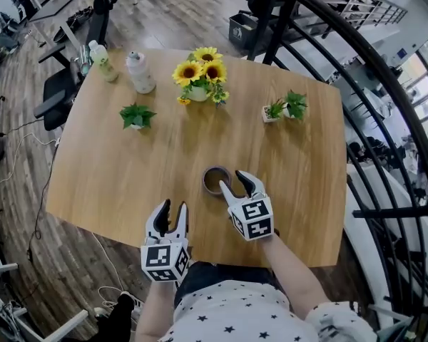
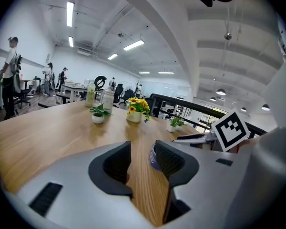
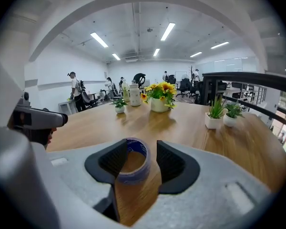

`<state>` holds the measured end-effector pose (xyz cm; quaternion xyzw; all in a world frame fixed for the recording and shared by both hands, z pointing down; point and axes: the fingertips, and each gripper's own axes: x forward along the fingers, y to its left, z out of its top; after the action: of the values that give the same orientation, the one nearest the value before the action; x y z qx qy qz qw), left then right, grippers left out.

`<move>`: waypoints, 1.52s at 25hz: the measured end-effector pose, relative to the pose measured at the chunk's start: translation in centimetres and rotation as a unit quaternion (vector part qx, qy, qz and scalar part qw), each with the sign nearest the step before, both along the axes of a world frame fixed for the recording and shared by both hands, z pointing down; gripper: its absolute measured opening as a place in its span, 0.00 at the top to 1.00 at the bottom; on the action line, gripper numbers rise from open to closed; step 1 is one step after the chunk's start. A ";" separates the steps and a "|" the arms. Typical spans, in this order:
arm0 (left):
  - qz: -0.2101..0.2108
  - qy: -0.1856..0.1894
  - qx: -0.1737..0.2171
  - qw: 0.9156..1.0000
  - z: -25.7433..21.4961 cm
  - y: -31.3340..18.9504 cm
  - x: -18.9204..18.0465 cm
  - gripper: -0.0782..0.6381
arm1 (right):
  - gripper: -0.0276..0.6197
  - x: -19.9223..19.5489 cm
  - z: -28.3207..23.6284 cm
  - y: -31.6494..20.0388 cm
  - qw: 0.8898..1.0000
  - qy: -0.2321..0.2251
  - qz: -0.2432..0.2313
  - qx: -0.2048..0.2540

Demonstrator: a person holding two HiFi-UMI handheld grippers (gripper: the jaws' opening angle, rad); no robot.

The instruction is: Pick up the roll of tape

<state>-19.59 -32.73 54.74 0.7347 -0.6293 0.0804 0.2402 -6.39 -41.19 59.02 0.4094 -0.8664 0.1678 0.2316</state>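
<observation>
one wooden table (image 1: 121,184), open office; my right gripper (image 1: 237,182) gapes at the roll of tape (image 1: 207,178), eleven o'clock; left gripper (image 1: 172,207) slightly apart, empty.

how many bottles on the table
2. A greenish bottle stands at the far-left corner of the table; a white bottle stands just right of it, beside the sunflowers. None seem hidden.

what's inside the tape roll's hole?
Inside the tape roll, only bare table wood shows. A jaw of the right gripper covers the roll's left side; that part is unseen.
</observation>
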 end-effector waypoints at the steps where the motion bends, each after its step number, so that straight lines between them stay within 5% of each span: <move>1: 0.001 0.001 -0.001 1.000 0.1 -0.2 0.1 0.67 | 0.68 0.0 0.4 -0.3 1.000 0.003 0.001 -0.004; 19: 0.007 0.007 -0.018 1.000 1.8 -1.6 0.1 0.67 | 0.77 -1.1 4.8 -2.6 0.998 0.045 -0.003 -0.047; 25: 0.008 0.006 -0.016 1.000 1.6 -1.4 0.2 0.67 | 0.85 -1.1 4.8 -3.0 0.998 0.059 0.005 -0.034; 38: 0.011 0.000 -0.001 1.000 0.0 0.7 0.2 0.67 | 0.86 -0.9 2.5 -1.4 0.997 0.074 -0.005 -0.003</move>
<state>-19.40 -32.00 54.79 0.7415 -0.6208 0.0834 0.2403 -7.27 -42.62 61.50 0.4159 -0.8481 0.1390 0.2973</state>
